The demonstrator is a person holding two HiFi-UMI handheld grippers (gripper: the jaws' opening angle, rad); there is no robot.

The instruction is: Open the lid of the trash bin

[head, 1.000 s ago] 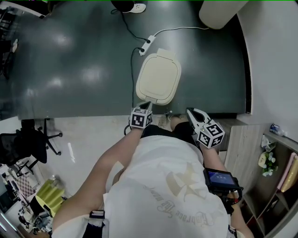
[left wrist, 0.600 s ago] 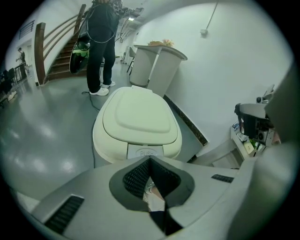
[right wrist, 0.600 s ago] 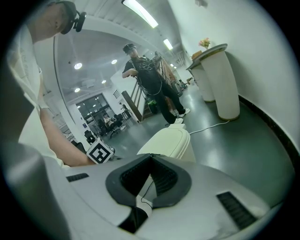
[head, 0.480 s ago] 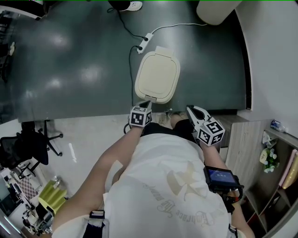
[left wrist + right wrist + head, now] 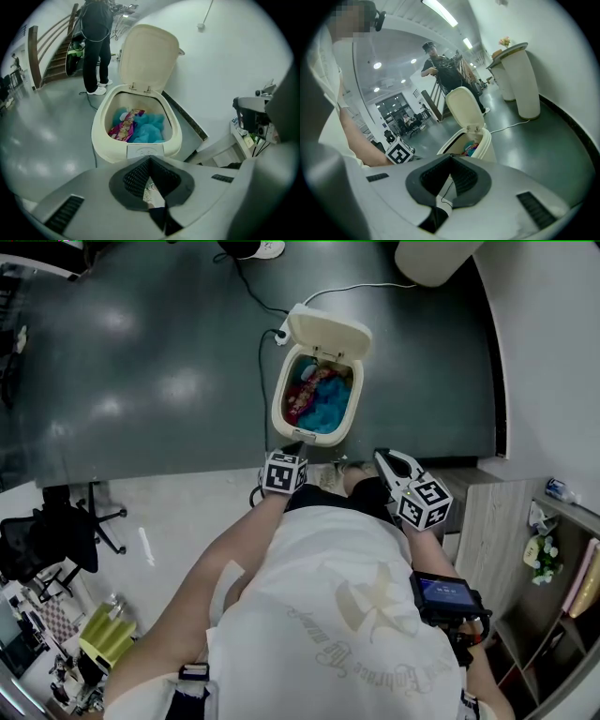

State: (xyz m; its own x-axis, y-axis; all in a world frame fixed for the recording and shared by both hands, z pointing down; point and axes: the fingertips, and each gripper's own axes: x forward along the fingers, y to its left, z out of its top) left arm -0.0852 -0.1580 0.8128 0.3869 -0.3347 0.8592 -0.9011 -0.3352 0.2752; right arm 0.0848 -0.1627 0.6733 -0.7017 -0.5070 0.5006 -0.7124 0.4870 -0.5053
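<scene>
Left hand-held gripper (image 5: 292,448), jaws closed and empty, at the trash bin's (image 5: 279,411) six o'clock; the lid (image 5: 330,334) stands open, so best draw back without knocking the rim.

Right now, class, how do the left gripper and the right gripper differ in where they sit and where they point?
The left gripper has its tip at the front rim of the bin; the right gripper hangs apart from it, off to the bin's right. The left gripper faces the open bin's front squarely; the right gripper angles toward it from the side. Both are shut and empty.
</scene>
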